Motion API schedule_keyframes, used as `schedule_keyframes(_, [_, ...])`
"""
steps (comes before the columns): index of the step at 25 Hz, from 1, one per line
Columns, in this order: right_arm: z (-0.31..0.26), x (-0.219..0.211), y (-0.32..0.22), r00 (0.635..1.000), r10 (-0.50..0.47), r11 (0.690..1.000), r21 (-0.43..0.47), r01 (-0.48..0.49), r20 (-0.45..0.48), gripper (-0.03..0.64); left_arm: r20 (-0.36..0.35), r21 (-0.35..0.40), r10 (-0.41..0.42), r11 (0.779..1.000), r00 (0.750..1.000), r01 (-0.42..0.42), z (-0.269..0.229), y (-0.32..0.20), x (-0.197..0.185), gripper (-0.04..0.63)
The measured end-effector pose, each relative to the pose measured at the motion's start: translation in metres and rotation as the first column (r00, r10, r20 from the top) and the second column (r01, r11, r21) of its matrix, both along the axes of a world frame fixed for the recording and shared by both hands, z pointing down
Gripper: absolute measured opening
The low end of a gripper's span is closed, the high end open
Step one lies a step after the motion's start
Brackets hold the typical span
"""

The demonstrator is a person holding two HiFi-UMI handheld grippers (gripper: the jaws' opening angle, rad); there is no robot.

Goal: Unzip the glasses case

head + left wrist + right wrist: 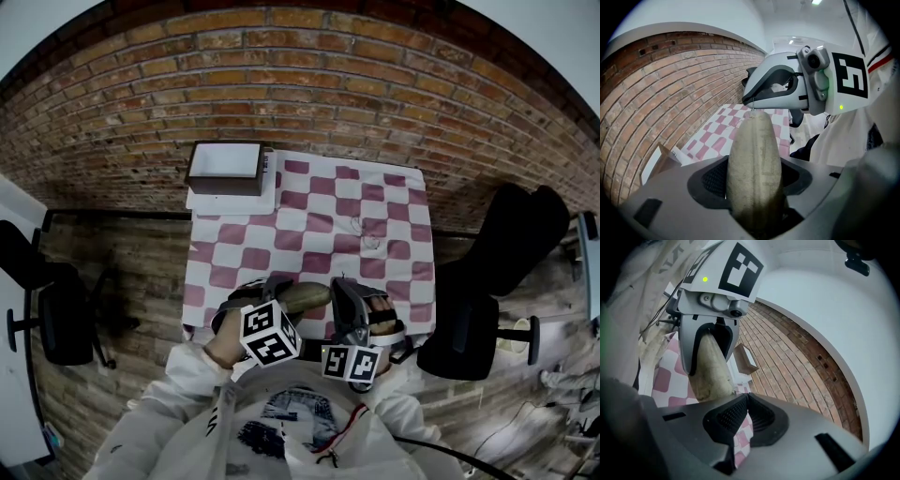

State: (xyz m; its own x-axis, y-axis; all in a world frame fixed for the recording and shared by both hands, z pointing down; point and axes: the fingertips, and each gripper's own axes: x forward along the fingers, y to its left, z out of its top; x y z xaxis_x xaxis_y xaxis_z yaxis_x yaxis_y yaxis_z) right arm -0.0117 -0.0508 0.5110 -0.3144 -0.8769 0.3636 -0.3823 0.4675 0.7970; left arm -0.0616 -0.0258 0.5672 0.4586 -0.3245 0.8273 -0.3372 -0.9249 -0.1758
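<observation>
Case (754, 164): oblong, coarse-woven fabric

The left gripper (754, 177) has its jaws pressed on a tan, oblong case (754, 150), which stands on end between them. The right gripper (750, 99), with its marker cube, reaches in from the right, and its tips come together just above the case's far end. Beyond lies a pink-and-white checked cloth (717, 131). A box (665, 157) sits at the left, below a brick wall (670, 84).
</observation>
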Motion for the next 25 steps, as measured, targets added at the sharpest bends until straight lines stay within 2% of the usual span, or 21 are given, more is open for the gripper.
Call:
schedule_keyframes(10, [0.008, -0.001, 0.001, 0.994, -0.017, 0.999, 0.026, 0.02, -0.11, 0.017, 0.047, -0.025, -0.011, 1.0, 0.999, 0.013, 0.009, -0.002, 0.002, 0.29])
schedule_keyframes(25, [0.011, -0.006, -0.002, 0.991, -0.022, 0.999, 0.033, 0.026, -0.135, 0.017, 0.089, -0.026, -0.016, 1.0, 0.996, 0.018, 0.016, -0.008, 0.001, 0.29])
